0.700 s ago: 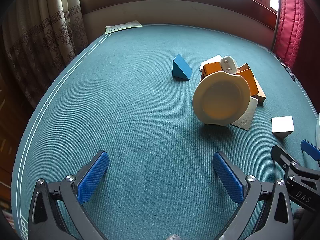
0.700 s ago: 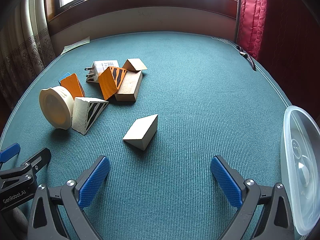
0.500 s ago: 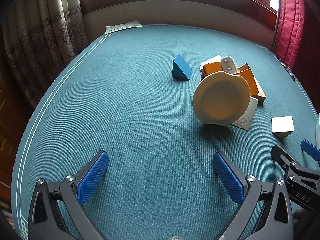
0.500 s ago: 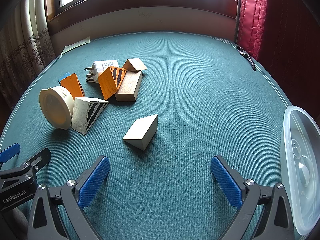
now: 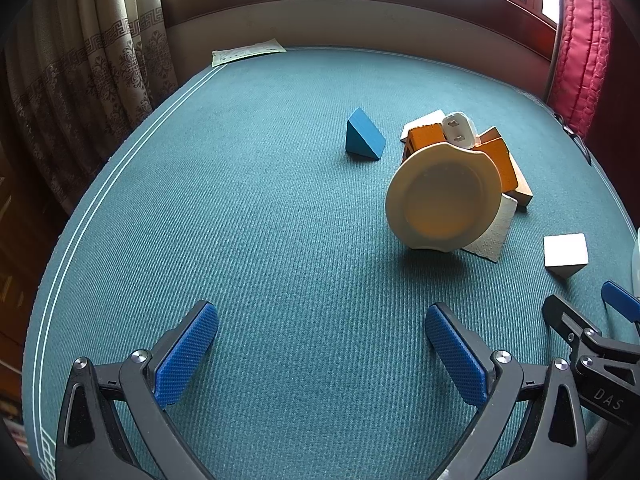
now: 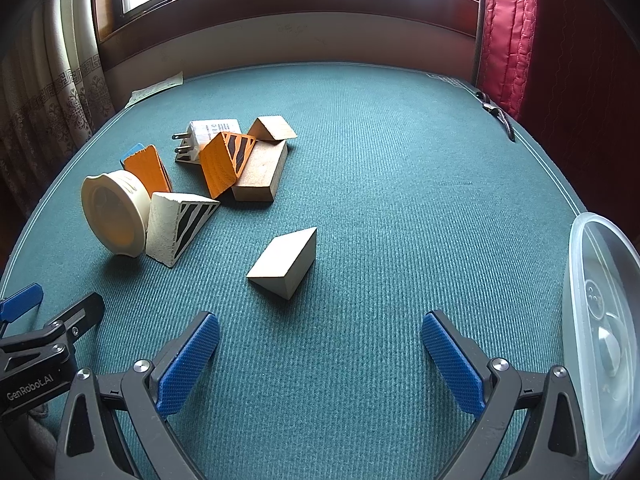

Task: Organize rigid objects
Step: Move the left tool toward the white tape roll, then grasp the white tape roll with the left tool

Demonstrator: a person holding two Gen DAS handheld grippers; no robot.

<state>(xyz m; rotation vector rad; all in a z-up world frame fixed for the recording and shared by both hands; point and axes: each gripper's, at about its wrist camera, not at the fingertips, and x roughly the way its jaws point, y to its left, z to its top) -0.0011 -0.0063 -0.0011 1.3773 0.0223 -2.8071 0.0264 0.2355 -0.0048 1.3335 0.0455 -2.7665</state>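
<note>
Both the left gripper [image 5: 320,354] and right gripper [image 6: 320,358] are held fully spread, empty. The pale wedge [image 6: 285,263] lies just ahead of the right gripper; its flat faces are best squared before closing.

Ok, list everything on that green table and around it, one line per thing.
round cream lid: 1, cream, on edge at the cluster's left, leaning on the white wedge
striped white wedge: 1, white with black stripes, beside the lid
orange wedges: 2, one black-striped mid-cluster, one behind the lid
blue wedge: 1, apart, left of the cluster
plain wooden wedges: 2, one alone before the right gripper, one at the cluster's back
wooden block: 1, tan, under the striped orange wedge
plug adapter: 1, white, back of cluster
clear plastic container: 1, right edge
paper sheet: 1, far left corner
table: 1, green cloth
curtains: patterned beige left, red right
left gripper: open, empty
right gripper: open, empty
</note>
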